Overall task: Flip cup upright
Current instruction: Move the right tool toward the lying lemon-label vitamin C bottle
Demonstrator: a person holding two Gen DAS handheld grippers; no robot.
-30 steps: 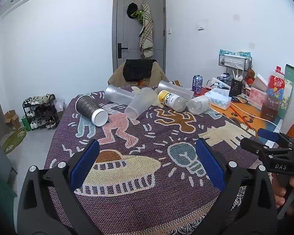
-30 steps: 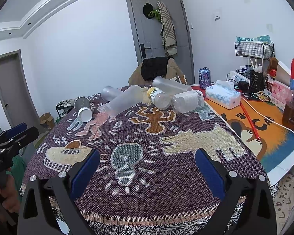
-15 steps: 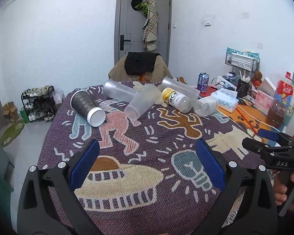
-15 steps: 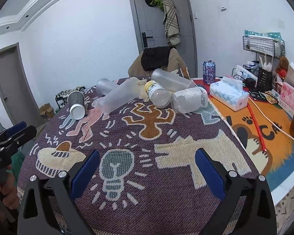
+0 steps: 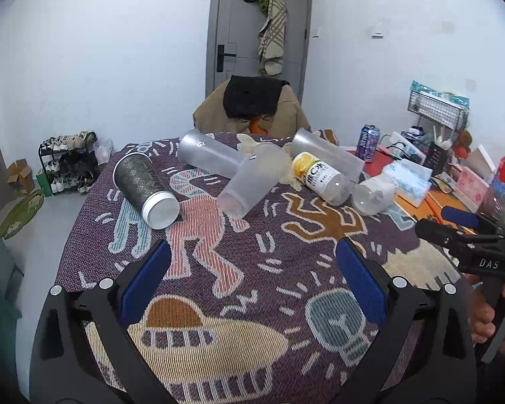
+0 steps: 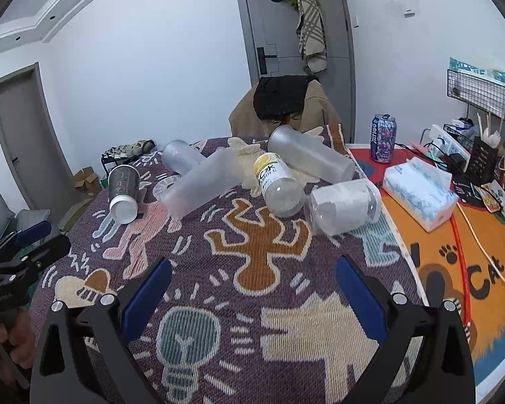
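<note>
Left tool (image 5: 252, 279): blue pads apart, nothing between, hovering above patterned cloth (image 5: 252, 303) on worktop. Right tool (image 6: 252, 294): pads apart, nothing held, above same cloth. Further out, dark cup (image 5: 144, 185) on its side at left, white end toward camera. Just right: frosted cup (image 5: 252, 181) on its side, leaning on second frosted cup (image 5: 212, 155). Beyond right: yellow-label bottle (image 5: 320, 178), clear jar (image 6: 343, 207), third frosted cup (image 6: 309, 158). Far edge: chair (image 5: 252, 107), door (image 5: 252, 27).

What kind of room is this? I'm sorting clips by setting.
Probably a lived-in home room, perhaps a bedroom or study: a shoe rack stands by the wall, clothes hang on the door, and a chair draped with a jacket faces the cloth-covered table.
</note>
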